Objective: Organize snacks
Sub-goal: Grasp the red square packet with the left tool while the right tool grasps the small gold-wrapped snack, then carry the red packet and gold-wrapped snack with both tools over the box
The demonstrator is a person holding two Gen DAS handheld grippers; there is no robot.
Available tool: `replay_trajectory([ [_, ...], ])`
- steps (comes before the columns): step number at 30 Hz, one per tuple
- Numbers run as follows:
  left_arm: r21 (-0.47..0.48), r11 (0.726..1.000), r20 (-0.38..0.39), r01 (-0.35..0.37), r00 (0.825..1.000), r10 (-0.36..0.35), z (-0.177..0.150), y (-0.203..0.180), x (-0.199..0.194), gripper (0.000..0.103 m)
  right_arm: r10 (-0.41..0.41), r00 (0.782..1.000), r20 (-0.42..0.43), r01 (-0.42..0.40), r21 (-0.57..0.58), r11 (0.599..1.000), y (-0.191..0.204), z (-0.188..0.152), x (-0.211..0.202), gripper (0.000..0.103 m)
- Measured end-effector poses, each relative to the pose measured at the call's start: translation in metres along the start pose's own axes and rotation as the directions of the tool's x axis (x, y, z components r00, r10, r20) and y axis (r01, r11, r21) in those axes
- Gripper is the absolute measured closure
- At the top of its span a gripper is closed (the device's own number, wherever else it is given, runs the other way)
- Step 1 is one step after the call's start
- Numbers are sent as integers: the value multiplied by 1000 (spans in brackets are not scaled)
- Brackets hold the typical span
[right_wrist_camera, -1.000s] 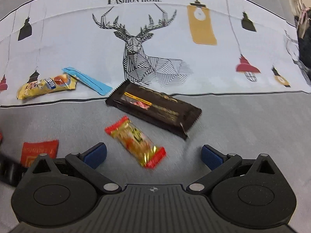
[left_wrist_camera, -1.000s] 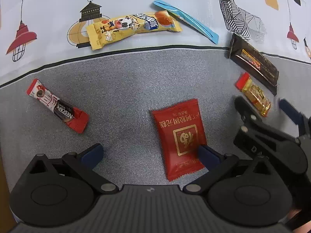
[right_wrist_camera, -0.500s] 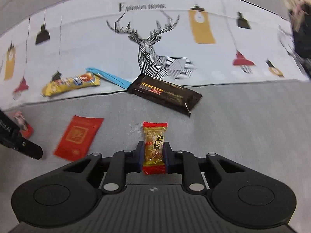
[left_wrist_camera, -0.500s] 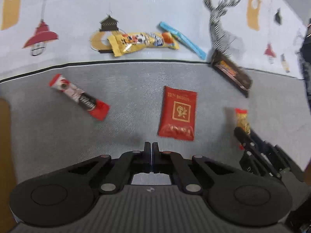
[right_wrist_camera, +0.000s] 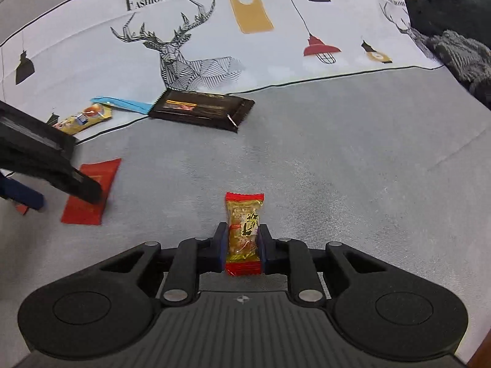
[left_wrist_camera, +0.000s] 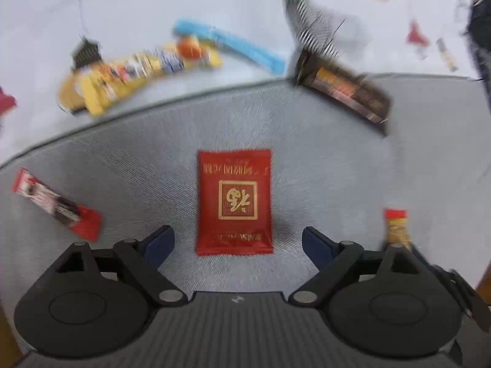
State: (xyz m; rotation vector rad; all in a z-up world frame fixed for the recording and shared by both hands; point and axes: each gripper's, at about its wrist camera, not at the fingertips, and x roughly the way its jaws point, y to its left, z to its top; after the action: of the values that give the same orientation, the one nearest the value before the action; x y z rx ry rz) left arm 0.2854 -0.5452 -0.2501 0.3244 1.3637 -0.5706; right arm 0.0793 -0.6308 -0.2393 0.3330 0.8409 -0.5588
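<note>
Right wrist cam: my right gripper [right_wrist_camera: 243, 243] was clamped on the peanut candy [right_wrist_camera: 244, 233], just above the grey cloth [right_wrist_camera: 337, 159]. My left gripper [left_wrist_camera: 237, 240] had just reopened wide, nothing gripped, red packet [left_wrist_camera: 234, 202] lying flat between its fingers.

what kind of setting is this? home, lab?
Likely a home table: a printed tablecloth reading "Fashion Home" with deer and lamp motifs, wrapped snacks like a dark chocolate bar scattered on it, and a knitted garment at the edge.

Left gripper [left_wrist_camera: 237, 240]: matte black body, ribbed grey top plate with a small emblem, round disc housings either side of the plate, silver pivot screws, dark blue finger pads [left_wrist_camera: 158, 242]. Right gripper [right_wrist_camera: 242, 242]: identical build.
</note>
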Motion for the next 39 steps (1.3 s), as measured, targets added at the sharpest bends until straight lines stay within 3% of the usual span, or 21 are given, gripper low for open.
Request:
replay_trajectory([
  [1,-11,1000,32,-20,999,21,0,-2,-2,15,2,1000,6,-2,-3,1000,0,-1,0,82],
  [2,-1,998,73,-60,996,59,-1,-4,-8,51,3,1000,11,-3,-7,1000,1,-1,0,82],
  [3,22,997,86,-73,994,71,-1,-6,-12,56,3,1000,15,-3,-9,1000,1,-3,0,82],
  [5,-12,1000,62,-17,998,18,-4,4,-19,61,0,1000,17,0,-6,1000,2,-4,-2,82],
  [8,-19,1000,105,-24,994,26,-26,15,-44,61,4,999,41,-5,27,1000,5,0,-16,82],
  [12,15,1000,206,-5,979,1,-79,33,-108,61,77,988,137,-87,73,993,26,7,-69,82],
  [15,26,999,287,-28,958,19,-134,53,-162,61,167,963,210,-187,78,979,54,5,-121,82],
  [19,-3,1000,337,-24,941,24,-214,89,-229,61,289,925,248,-305,26,952,100,-17,-195,82],
  [24,-60,994,407,-93,907,110,-313,139,-299,61,452,865,217,-436,-122,892,160,-67,-291,82],
  [30,-197,969,441,-148,869,223,-404,202,-341,61,564,821,87,-530,-248,811,226,-127,-359,82],
  [34,-254,957,463,-142,850,249,-448,231,-359,61,573,819,24,-537,-321,780,260,-150,-378,82],
  [39,-288,953,510,-91,828,233,-479,253,-377,61,546,837,25,-495,-388,777,283,-161,-402,82],
])
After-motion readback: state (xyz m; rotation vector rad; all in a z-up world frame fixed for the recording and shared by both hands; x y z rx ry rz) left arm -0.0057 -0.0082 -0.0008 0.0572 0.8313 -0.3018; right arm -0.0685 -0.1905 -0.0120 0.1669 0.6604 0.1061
